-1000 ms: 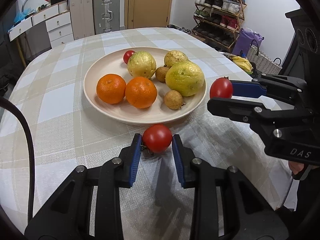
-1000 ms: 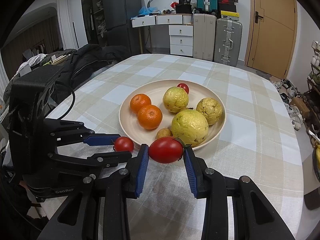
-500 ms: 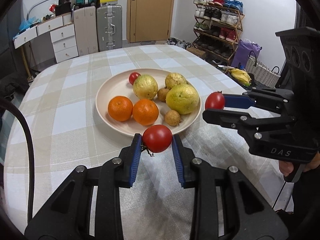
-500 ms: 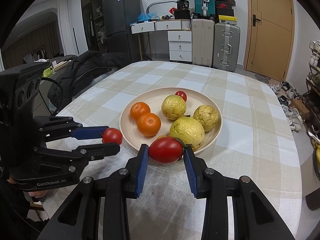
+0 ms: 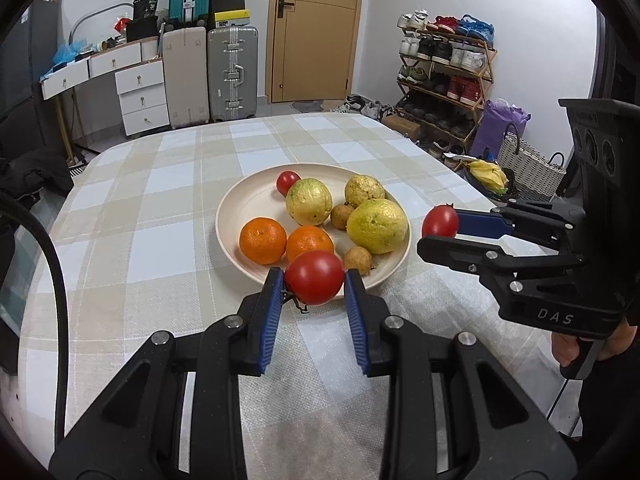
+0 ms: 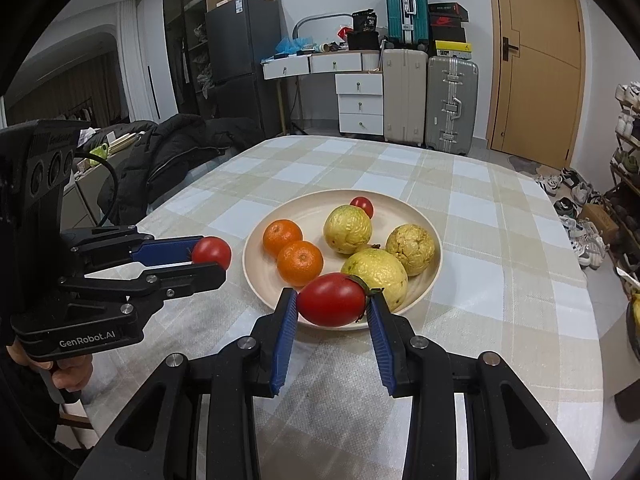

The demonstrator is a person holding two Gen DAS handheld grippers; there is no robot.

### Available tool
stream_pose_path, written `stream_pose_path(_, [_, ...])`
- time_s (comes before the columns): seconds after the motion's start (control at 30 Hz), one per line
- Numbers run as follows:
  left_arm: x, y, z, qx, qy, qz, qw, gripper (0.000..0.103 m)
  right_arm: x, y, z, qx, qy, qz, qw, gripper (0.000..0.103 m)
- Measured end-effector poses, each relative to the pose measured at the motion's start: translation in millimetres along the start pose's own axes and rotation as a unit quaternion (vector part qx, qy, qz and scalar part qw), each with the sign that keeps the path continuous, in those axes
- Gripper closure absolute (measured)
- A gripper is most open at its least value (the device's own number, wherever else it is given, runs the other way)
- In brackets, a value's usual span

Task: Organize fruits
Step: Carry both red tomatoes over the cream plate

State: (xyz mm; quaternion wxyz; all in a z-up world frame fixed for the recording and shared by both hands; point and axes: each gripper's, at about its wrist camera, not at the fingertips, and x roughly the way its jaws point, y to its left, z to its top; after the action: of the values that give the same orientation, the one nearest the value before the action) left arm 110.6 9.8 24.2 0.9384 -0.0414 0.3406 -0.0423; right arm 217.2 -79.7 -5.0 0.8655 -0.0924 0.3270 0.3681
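Each gripper holds a red tomato above the near side of the table. My left gripper (image 5: pixel 314 285) is shut on a round tomato (image 5: pixel 314 282), seen in the right wrist view as the tomato (image 6: pixel 212 252) left of the plate. My right gripper (image 6: pixel 332 302) is shut on an oval tomato (image 6: pixel 331 299) with its green stem still on, just in front of the plate's near rim. The cream plate (image 5: pixel 236 216) carries two oranges (image 5: pixel 263 240), three yellow-green guavas (image 5: pixel 376 226), a small tomato (image 5: pixel 287 182) and small brown fruits (image 5: pixel 358 259).
The table wears a beige and white checked cloth (image 5: pixel 168 208). Behind it stand suitcases (image 5: pixel 233 74), white drawers (image 5: pixel 142 96) and a door. A shoe rack (image 5: pixel 444 76) and wicker basket sit at the right, a dark jacket (image 6: pixel 172 152) on a chair at the left.
Both grippers have risen with their tomatoes still gripped, the left one more; the plate now looks smaller and farther away. The fruit on the plate has not moved.
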Motion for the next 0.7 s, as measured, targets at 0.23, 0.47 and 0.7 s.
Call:
stream_pose_path(0.23, [-5.7,5.5,4.5,-0.007,-0.013,0.008,0.9999,0.075,-2.0,-1.0,0.5,0.005,-0.011,-0.001,1.0,0.067])
stream_pose_path(0.47, [-4.3,10.6,10.3,-0.012,-0.018,0.018,0.9996,0.075,-7.3,-2.8,3.7,0.012,-0.029,-0.002,1.0,0.067])
stream_pose_path(0.7, [4.8,19.3,19.2,-0.022,-0.018,0.023,0.9993,0.075,-12.1,-9.8,10.5,0.024,-0.051,0.003,0.998,0.067])
